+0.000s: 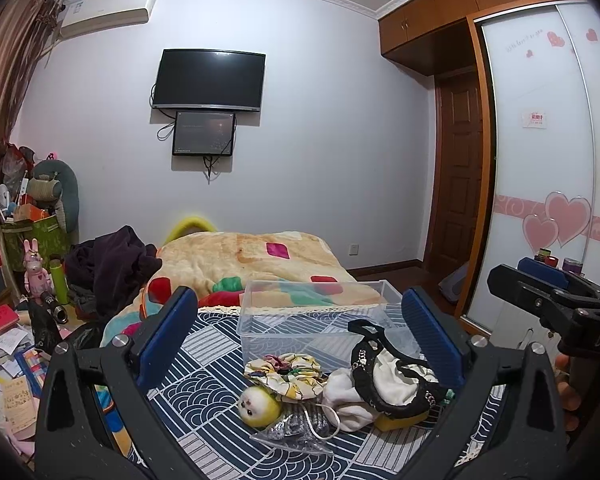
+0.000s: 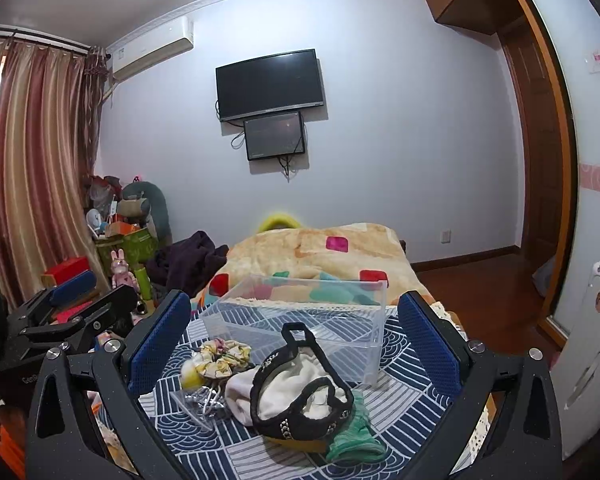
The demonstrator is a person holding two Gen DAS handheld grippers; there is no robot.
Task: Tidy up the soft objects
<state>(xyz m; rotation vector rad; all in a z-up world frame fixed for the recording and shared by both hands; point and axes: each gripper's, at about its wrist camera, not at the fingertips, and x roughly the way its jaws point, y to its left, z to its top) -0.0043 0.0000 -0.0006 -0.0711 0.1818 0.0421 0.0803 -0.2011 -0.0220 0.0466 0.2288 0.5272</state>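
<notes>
A heap of soft items lies on the blue patterned cloth (image 1: 204,364): a black studded bag with white cloth inside (image 1: 392,380) (image 2: 300,392), a floral scrunchie (image 1: 288,372) (image 2: 222,354), a small yellow plush toy (image 1: 258,404), a clear plastic bag with a cord (image 1: 296,432) (image 2: 200,400) and a green cloth (image 2: 356,436). An empty clear plastic box (image 1: 320,320) (image 2: 300,320) stands just behind the heap. My left gripper (image 1: 300,332) is open above the heap. My right gripper (image 2: 296,340) is open above it too, and shows at the right of the left wrist view (image 1: 540,284).
A patchwork blanket (image 1: 252,260) covers the bed behind the box. Dark clothes (image 1: 112,268) lie left of it. Boxes, papers and toys (image 1: 20,280) crowd the floor at left. A wardrobe with sliding doors (image 1: 540,160) stands at right.
</notes>
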